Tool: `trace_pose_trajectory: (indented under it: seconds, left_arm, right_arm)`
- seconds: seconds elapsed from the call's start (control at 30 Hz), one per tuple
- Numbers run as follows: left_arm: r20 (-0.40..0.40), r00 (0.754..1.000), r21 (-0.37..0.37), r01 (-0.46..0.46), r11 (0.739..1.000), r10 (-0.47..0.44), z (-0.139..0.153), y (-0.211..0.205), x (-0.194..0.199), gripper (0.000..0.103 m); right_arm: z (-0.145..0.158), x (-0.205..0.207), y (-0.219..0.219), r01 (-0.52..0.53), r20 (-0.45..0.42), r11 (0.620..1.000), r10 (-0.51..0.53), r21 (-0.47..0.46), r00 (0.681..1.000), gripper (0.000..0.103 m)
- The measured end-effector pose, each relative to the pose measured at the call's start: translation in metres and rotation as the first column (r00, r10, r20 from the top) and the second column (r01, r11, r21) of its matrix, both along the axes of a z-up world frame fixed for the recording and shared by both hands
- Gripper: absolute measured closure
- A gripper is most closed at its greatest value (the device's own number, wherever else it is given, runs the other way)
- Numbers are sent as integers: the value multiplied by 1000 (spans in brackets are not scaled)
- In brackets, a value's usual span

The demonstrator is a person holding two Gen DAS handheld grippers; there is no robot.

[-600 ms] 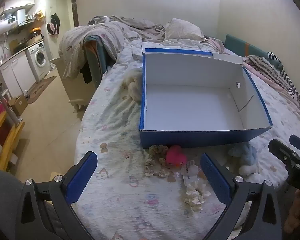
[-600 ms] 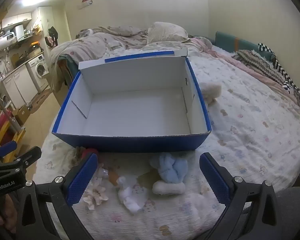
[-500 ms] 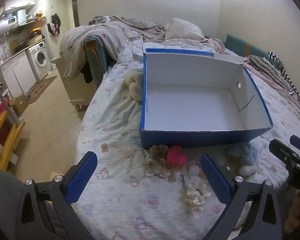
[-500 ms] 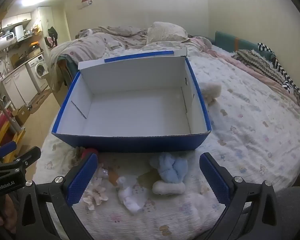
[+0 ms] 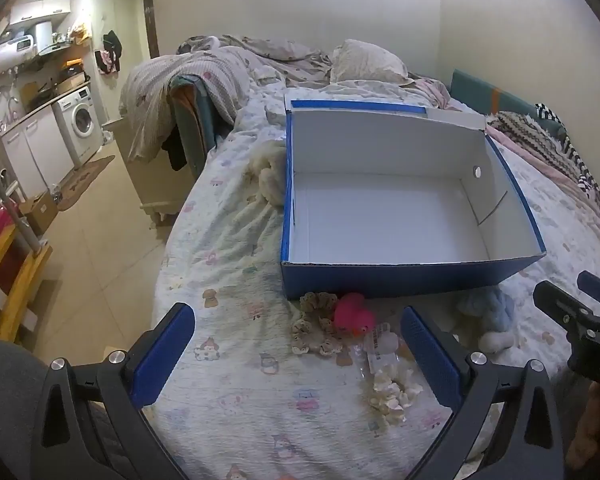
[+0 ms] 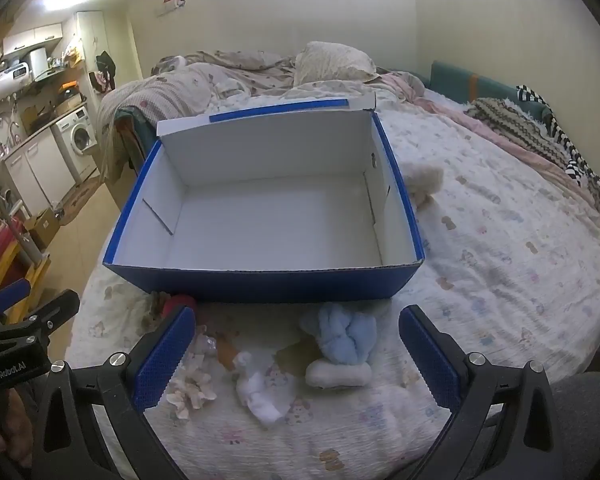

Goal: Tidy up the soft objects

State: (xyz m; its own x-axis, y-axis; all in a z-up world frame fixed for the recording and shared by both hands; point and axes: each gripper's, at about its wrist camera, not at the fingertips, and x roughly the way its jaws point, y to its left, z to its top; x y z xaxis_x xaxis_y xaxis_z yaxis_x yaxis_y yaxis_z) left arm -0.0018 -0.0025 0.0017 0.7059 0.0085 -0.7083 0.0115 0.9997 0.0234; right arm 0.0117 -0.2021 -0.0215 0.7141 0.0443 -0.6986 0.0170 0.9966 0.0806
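An empty blue box [image 5: 404, 280] [image 6: 260, 284] with a white inside sits on the bed. In front of it lie soft items: a pink plush [image 5: 354, 314], beige scrunchies [image 5: 318, 324], a cream scrunchie [image 5: 392, 394] [image 6: 190, 390], a light blue plush [image 6: 346, 334] [image 5: 490, 312] on a cream piece [image 6: 336, 374], and a white cloth [image 6: 258, 394]. A cream fluffy toy [image 5: 270, 176] [image 6: 424, 180] lies beside the box. My left gripper [image 5: 296, 354] hovers open above the scrunchies, nothing between its pads. My right gripper [image 6: 296, 354] hovers open above the blue plush and white cloth.
The bed [image 5: 228, 248] is covered by a patterned sheet, with rumpled bedding and a pillow [image 6: 332, 64] at the far end. Striped and knitted fabrics [image 6: 540, 140] lie along the right edge. To the left are tiled floor, a washing machine [image 5: 80, 124] and yellow shelving [image 5: 8, 280].
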Motion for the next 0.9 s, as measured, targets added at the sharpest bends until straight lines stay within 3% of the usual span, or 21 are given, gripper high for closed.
trace_pose_trajectory:
  seconds: [0.9]
  left_arm:
    - [13, 1000, 3, 1, 1000, -1, 4, -1, -4, 0]
  right_arm:
    - [-1, 0, 2, 0, 1, 1000, 0, -6, 1000, 0]
